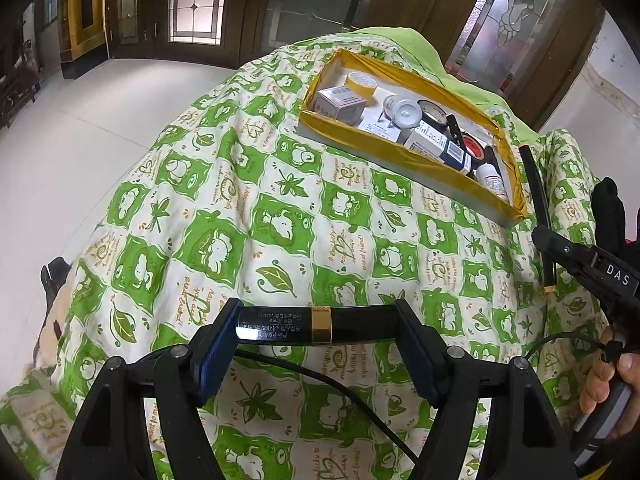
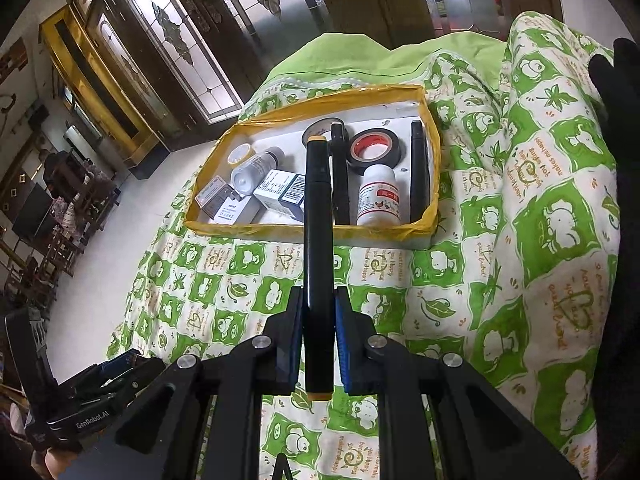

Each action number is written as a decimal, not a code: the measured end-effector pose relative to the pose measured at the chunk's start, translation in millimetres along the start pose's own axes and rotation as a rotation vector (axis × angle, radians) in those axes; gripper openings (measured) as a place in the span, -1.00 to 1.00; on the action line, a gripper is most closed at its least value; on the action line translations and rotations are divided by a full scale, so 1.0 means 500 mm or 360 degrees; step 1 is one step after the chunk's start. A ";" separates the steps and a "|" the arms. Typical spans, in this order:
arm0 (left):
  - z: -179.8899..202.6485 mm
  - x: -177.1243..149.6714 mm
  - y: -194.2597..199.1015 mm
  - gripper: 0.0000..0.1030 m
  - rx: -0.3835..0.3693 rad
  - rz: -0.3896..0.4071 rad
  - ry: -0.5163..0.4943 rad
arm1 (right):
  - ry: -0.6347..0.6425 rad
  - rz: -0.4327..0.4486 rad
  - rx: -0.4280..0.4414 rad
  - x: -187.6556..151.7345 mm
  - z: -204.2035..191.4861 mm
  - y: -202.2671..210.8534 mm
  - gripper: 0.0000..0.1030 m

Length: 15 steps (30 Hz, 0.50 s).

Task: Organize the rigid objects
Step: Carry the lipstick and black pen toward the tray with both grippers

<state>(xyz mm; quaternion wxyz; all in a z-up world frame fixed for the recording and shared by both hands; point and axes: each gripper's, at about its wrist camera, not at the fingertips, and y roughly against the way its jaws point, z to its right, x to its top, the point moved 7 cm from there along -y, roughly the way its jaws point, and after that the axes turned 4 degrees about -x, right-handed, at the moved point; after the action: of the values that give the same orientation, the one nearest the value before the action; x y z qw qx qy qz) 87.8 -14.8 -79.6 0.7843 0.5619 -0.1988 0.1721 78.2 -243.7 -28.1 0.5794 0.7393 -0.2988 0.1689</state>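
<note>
My left gripper (image 1: 316, 322) is shut end to end on a black tube with a gold band (image 1: 362, 324), held crosswise just above the green patterned cloth (image 1: 208, 216). In the right wrist view, my right gripper (image 2: 318, 312) is shut on a long black pen with yellow ends (image 2: 318, 200). The pen points at a yellow-taped box (image 2: 280, 231). The box holds a black tape roll (image 2: 374, 148), a white bottle (image 2: 378, 200), small cartons (image 2: 280, 192) and two more black pens. The left wrist view shows the same box (image 1: 400, 153) at the upper right, with the right gripper (image 1: 541, 236) and its pen (image 1: 538, 196) just to its right.
The cloth covers a rounded table and bunches into folds at the right (image 2: 560, 200). A white tiled floor (image 1: 80, 128) lies beyond the table's left edge. Dark wooden doors with glass panels (image 2: 168, 48) stand behind. A black cable (image 1: 320, 376) runs under the left gripper.
</note>
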 end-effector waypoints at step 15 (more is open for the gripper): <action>0.012 -0.001 0.006 0.51 0.0050 0.0023 -0.0065 | 0.0025 -0.0016 0.0008 -0.004 -0.009 -0.005 -0.73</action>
<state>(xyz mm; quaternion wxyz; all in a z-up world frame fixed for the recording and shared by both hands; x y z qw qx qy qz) 85.1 -19.4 -75.8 0.7699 0.5760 -0.2162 0.1694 78.6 -238.6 -29.8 0.5806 0.7409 -0.2903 0.1725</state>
